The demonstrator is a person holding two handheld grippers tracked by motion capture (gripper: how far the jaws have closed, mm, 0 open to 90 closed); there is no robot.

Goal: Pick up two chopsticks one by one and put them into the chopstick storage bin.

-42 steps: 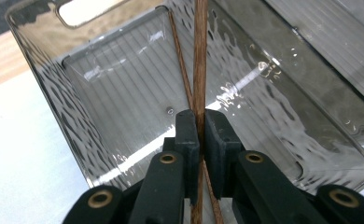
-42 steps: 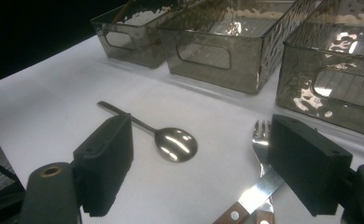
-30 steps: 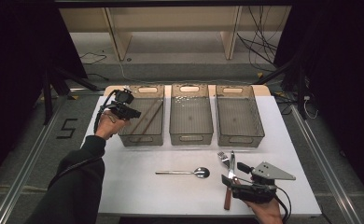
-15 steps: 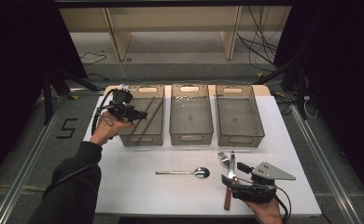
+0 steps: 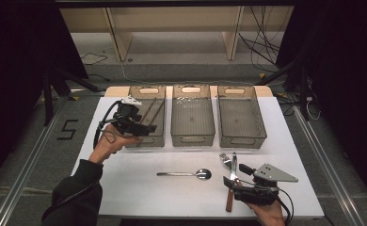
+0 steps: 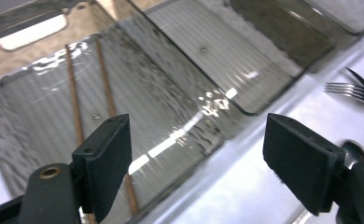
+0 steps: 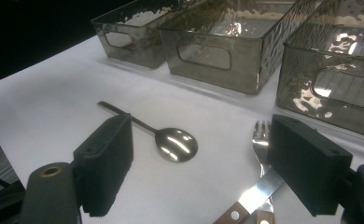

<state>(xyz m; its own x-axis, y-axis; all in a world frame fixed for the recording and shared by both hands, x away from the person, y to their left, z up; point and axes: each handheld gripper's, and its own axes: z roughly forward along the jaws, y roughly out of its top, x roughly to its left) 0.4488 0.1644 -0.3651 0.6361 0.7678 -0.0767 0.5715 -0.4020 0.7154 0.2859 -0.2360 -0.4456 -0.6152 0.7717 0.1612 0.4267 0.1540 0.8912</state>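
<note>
The left gripper point(image 5: 146, 128), its jaws just opened wide and holding nothing, hovers over the near end of the left bin point(image 5: 160, 139), where two chopsticks point(image 5: 151, 109) lie inside, right of the hand point(image 5: 107, 143).

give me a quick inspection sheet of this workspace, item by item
surface: white table, bare between items
job's things: two chopsticks lie in the left bin; spoon, fork and knife lie on the table
clutter: middle bin and right bin, nothing seen inside
grippers: left tongs have just been opening, nothing between them, over the left bin; right tongs open, over the fork and knife
cables: black cable loops from the left tongs; more on the floor behind
surroundings: wooden shelf frame, dark sides
</note>
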